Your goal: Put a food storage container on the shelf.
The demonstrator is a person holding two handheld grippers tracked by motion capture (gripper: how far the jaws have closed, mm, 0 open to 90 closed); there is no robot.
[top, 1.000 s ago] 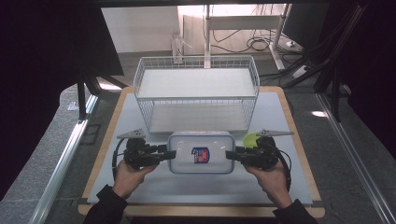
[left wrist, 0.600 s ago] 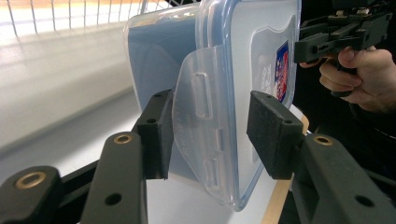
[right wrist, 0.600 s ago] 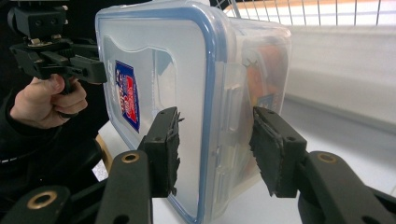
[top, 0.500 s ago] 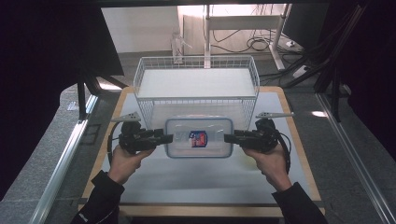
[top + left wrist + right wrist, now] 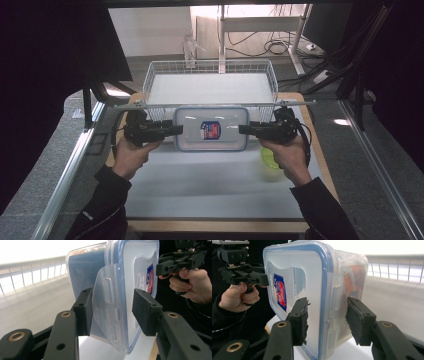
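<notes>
Clear lidded container (image 5: 211, 128) hangs just in front of the wire basket (image 5: 210, 89) — left gripper (image 5: 176, 130) and right gripper (image 5: 243, 129) fingers look clamped on its ends, lime-green thing (image 5: 270, 161) below-right.

Backlit from far windows, glare above; dark vignette edges; close jaws soft.

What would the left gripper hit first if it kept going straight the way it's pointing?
The left gripper points across at the clear lidded container, whose end already sits between its jaws. Pushing on, it would likely drive the container toward the right gripper on the opposite end.
</notes>
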